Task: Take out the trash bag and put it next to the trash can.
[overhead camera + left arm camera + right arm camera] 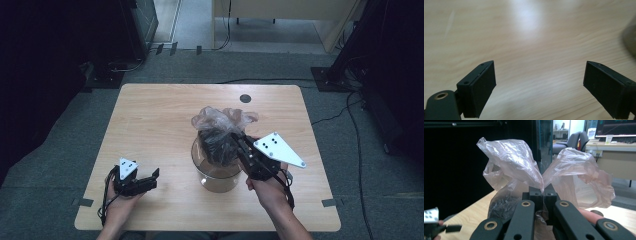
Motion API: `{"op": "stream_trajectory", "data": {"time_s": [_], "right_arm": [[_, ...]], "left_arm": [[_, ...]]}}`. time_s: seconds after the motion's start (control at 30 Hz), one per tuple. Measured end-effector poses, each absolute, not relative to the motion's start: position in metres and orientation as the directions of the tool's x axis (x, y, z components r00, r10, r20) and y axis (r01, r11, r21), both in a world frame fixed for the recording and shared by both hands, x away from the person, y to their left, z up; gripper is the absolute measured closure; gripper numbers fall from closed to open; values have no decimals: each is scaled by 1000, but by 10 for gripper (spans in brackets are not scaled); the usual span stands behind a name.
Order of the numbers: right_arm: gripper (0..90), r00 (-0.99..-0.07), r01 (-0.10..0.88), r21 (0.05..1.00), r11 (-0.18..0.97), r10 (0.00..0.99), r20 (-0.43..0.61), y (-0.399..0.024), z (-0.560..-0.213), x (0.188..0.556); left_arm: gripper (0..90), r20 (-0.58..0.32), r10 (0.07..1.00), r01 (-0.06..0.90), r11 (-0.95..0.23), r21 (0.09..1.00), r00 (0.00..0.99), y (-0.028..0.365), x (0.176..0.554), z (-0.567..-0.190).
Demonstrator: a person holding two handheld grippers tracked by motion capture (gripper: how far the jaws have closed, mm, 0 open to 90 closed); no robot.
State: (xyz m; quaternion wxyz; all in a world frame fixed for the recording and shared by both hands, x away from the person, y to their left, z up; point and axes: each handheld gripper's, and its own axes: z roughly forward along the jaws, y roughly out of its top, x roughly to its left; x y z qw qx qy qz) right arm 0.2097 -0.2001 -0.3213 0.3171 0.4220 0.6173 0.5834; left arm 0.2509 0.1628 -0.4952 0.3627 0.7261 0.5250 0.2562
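Plastic bag [524,170], one, pinched by right gripper [543,192]; left gripper [539,87] wide open, empty; one glass bowl [218,172].

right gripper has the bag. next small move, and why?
Probably lift the right gripper straight up a little: it is shut on the gathered neck of the plastic bag, whose dark contents sit in the glass bowl. The left gripper is open over bare table.

Table [150,125] pale wood, smooth; bag [519,167] thin glossy plastic; bowl [220,177] clear glass.
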Motion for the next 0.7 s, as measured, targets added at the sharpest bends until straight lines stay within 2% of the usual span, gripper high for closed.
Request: {"op": "stream_trajectory", "data": {"time_s": [0.13, 0.23, 0.4, 0.7], "right_arm": [[900, -437, 123, 991, -47, 894, 96, -205, -314, 209], [900, -426, 112, 992, -48, 900, 92, -210, -309, 209], [900, -403, 98, 993, -61, 910, 96, -220, -302, 209], [900, -309, 31, 999, -39, 950, 46, -240, -294, 211]], "left_arm": [[106, 51, 959, 615, -219, 758, 279, 171, 252, -511], [106, 62, 962, 632, -222, 742, 265, 175, 255, -518], [106, 7, 969, 655, -174, 736, 249, 180, 258, -521], [106, 4, 969, 657, -169, 734, 245, 180, 258, -521]]}}
